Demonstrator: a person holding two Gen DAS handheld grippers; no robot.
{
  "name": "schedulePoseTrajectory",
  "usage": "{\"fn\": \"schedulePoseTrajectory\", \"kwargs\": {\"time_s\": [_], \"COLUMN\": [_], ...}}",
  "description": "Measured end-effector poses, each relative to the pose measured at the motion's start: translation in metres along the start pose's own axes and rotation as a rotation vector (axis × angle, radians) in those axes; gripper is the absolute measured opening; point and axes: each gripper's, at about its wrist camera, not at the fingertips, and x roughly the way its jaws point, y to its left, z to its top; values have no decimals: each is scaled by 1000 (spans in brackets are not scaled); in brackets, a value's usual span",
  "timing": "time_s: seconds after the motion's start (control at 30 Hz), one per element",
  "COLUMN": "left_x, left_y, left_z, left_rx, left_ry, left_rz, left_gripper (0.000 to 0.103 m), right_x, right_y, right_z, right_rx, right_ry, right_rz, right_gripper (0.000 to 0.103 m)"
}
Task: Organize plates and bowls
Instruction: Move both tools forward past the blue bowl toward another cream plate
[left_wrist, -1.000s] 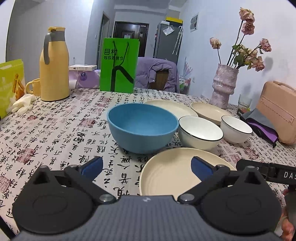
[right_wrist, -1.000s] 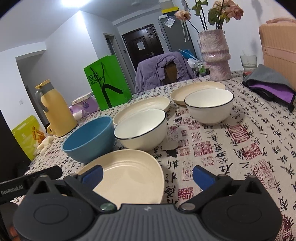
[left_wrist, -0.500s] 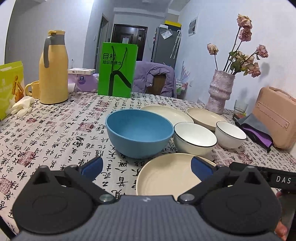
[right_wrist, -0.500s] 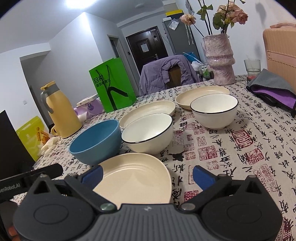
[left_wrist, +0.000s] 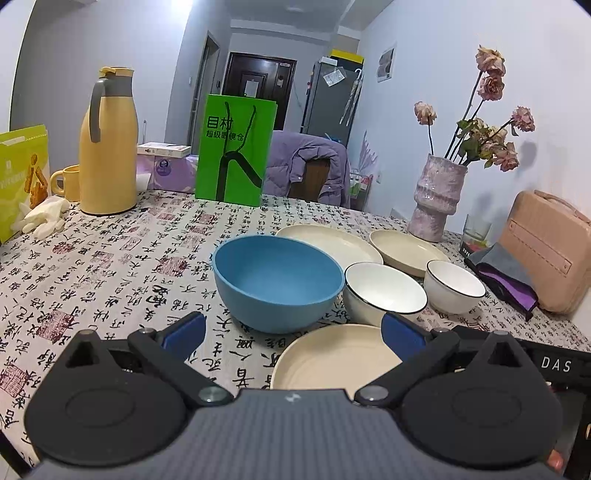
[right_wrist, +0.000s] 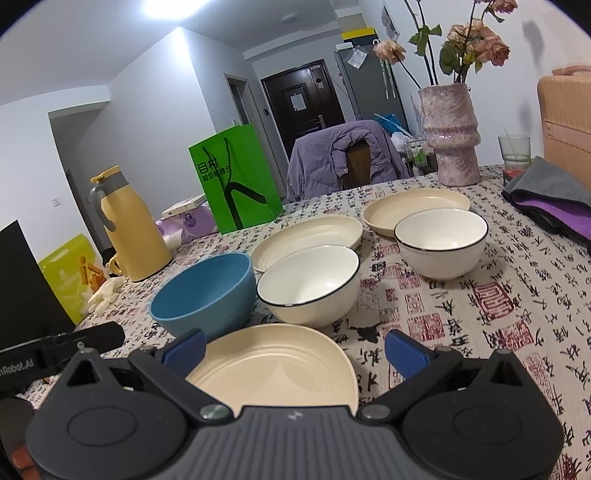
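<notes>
Nothing stacked yet, by the look of it; all sorting left to do. Both hand-held grippers, left (left_wrist: 293, 326) and right (right_wrist: 293, 347), gape wide, holding nothing.

Nearest: cream plate (right_wrist: 273, 369), its near edge hidden by the gripper bodies. Behind: blue bowl (left_wrist: 277, 282), 2 white bowls (right_wrist: 310, 284) (right_wrist: 441, 240). Farthest: 2 plates (right_wrist: 306, 236) (right_wrist: 417, 203), partly hidden by the bowls. All on the table (left_wrist: 110, 266).

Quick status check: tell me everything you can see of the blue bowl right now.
The blue bowl is a deep, round, matte bowl, likely plastic or similar, blue inside and out. It stands upright and empty on the printed tablecloth. The nearer white bowl sits close on its right; whether they touch is unclear. A cream plate lies in front, another behind. Neither gripper touches it.
</notes>
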Motion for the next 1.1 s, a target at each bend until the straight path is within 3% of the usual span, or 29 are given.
{"fn": "schedulePoseTrajectory", "kwargs": {"time_s": [0.67,1.1], "left_x": [4,25], "left_y": [0,1], "left_z": [32,54], "left_rx": [11,-25], "left_ry": [-43,-19], "left_rz": [15,13], "left_gripper": [103,103], "right_x": [8,27], "right_y": [7,10], "right_z": [35,67], "right_rx": [-73,-114], "right_ry": [-30,-34], "right_rz": [0,39], "right_gripper": [103,103]}}
